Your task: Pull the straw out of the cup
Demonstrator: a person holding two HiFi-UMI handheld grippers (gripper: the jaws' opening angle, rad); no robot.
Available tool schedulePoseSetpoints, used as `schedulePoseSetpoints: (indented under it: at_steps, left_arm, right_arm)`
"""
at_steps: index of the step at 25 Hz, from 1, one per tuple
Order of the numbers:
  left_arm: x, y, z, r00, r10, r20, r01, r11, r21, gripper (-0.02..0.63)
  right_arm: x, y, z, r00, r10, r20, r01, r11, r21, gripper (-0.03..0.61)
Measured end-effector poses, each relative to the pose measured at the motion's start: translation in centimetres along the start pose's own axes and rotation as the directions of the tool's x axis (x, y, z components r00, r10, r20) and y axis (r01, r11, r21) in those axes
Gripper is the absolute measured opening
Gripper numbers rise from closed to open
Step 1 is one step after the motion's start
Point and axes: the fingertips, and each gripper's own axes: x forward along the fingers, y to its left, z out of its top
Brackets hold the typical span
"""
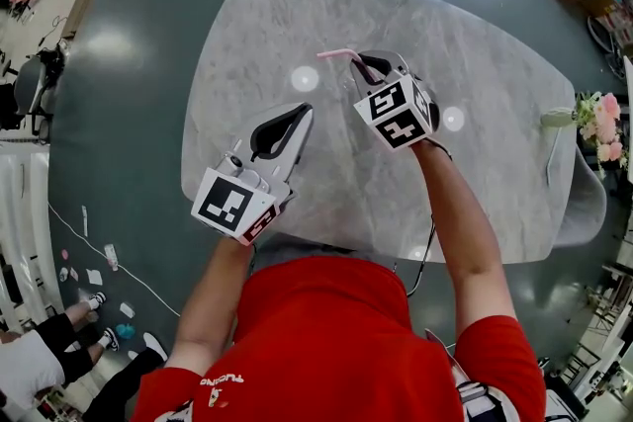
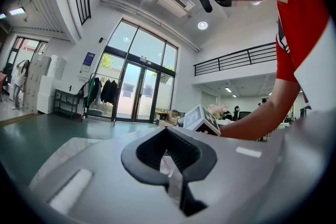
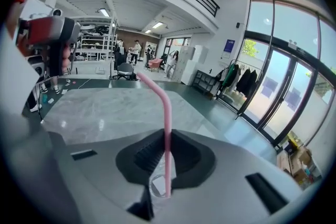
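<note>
A pink bendy straw (image 3: 167, 123) stands upright out of a clear plastic cup (image 3: 157, 185), whose rim shows just below my right gripper's jaws. My right gripper (image 3: 167, 147) is shut on the straw, with its pads against the shaft. In the head view the right gripper (image 1: 374, 66) sits over the middle of the marble table (image 1: 475, 173) and hides the cup. Only the straw's bent top (image 1: 336, 53) sticks out to its left. My left gripper (image 1: 302, 112) is held level to the near left, apart from the straw. Its fingers meet at the tips, and I see nothing gripped between them (image 2: 169, 149).
A small vase of pink flowers (image 1: 598, 119) stands at the table's right edge, beside a grey chair (image 1: 588, 203). People's legs (image 1: 89, 341) show on the floor at the lower left. The right gripper's marker cube (image 2: 202, 120) shows ahead in the left gripper view.
</note>
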Motion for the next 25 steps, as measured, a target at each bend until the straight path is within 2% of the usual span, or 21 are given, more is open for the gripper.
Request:
schedulePoseSetpoints:
  at_steps: [8,14,19,25]
  left_arm:
    - [-0.6,-0.2,0.8,1.0,-0.009,0.007,0.009,1.0,0.014,0.005]
    - [-1.2,-0.3,1.8,0.999,-0.025,0.024,0.025,0.999,0.026,0.005]
    - [-1.3,-1.0,2.5,0.998,-0.046,0.036,0.045,0.998,0.037,0.005]
    - [-1.5,-2.3,4.2,0.995,-0.073,0.066,0.069,0.996,0.051,0.005]
  right_arm:
    - [-3.2,-1.3,2.9,0.992,-0.056,0.109,0.048,0.996,0.074,0.028]
    - [-8.6,-3.1,5.8,0.961,-0.14,0.239,0.092,0.975,0.201,0.029]
    - [-14.3,-4.8,7.7,0.904,-0.232,0.359,0.107,0.936,0.335,0.028]
    - [-22.0,-5.5,8.9,0.807,-0.33,0.49,0.073,0.879,0.472,0.028]
